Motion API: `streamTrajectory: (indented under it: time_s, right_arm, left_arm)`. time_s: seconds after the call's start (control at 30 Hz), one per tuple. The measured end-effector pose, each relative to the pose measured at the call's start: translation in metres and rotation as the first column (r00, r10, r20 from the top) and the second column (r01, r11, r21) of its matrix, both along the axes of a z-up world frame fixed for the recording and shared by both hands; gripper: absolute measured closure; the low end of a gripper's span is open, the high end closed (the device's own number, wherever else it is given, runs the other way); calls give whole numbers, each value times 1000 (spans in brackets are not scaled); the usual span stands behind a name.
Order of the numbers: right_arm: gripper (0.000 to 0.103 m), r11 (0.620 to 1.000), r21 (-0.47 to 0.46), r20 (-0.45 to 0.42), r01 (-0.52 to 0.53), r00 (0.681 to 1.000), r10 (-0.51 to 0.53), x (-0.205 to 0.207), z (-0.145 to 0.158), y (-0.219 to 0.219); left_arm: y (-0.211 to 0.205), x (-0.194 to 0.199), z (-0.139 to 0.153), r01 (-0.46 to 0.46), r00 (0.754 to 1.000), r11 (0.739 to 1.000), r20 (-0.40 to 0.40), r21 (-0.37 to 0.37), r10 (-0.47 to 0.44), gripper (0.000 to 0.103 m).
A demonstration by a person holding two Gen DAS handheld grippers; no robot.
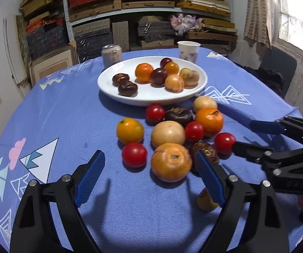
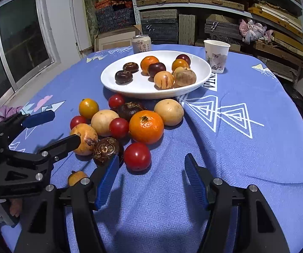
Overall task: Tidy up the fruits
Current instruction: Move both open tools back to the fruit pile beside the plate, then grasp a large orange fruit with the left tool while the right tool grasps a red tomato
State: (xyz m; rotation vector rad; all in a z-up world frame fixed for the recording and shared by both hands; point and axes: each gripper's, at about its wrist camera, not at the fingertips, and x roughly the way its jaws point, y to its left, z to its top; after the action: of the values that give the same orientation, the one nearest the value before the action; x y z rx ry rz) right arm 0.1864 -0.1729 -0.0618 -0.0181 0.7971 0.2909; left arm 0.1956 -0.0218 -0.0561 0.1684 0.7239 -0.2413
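A white plate (image 1: 109, 84) holds several fruits; it also shows in the right wrist view (image 2: 113, 84). In front of it a loose pile lies on the blue cloth: red tomatoes (image 1: 134, 154), an orange (image 1: 209, 121), a yellow tomato (image 1: 129, 130), pale round fruits (image 1: 168, 133), brown ones (image 1: 178, 115). My left gripper (image 1: 150, 160) is open, its fingers either side of a red tomato and an orange-brown fruit (image 1: 171, 162). My right gripper (image 2: 151, 160) is open just before a red tomato (image 2: 137, 156). It shows in the left wrist view (image 1: 242, 136).
A drink can (image 1: 111, 55) and a paper cup (image 1: 188, 50) stand behind the plate. A small yellow fruit (image 1: 205, 201) lies near my left gripper's right finger. Shelves of boxes fill the back wall. The table edge curves close on both sides.
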Motion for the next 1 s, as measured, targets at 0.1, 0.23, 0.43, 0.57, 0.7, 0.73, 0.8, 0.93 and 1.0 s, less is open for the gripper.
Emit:
streamTrajectory:
  time_s: [0.1,0.23,0.43,0.57,0.7,0.73,0.8,0.93,1.0]
  right_arm:
    - [37,1000,-13,8,5,1000,-5,-2,0,1]
    - [37,1000,-3,-1,19,1000,-19,-2,0,-2]
    - [37,1000,-14,0,28,1000,-28,-3,-2,-4]
    - [37,1000,-10,-3,29,1000,-29,-2,-3,-4]
    - [37,999,-30,-1,15,1000,-15,-1,-4,1]
    - [37,999,-34,0,15,1000,-15,-1,-4,2]
    - [38,999,-36,-1,13,1000,-13,0,-5,4]
    - [46,1000,-20,-14,20,1000,-20,5,-6,5]
    - [46,1000,-14,-22,14,1000,-14,6,-7,7]
  left_arm:
    - [-8,3,-6,0,1000,1000,-13,25,1,18]
    - [-3,13,-14,-25,998,999,-58,29,27,16]
    - [22,9,-4,-108,994,994,-4,34,109,11]
    - [36,6,-2,-127,991,992,-31,9,127,9]
    - [25,0,-9,-57,996,998,-72,20,58,10]
    - [20,0,-12,-49,996,998,-66,41,52,10]
    - [16,1,-16,-35,996,998,-84,47,38,12]
    - [18,3,-13,-19,995,1000,-96,-11,17,27]
    - [15,2,-12,-3,996,1000,-88,-16,2,29]
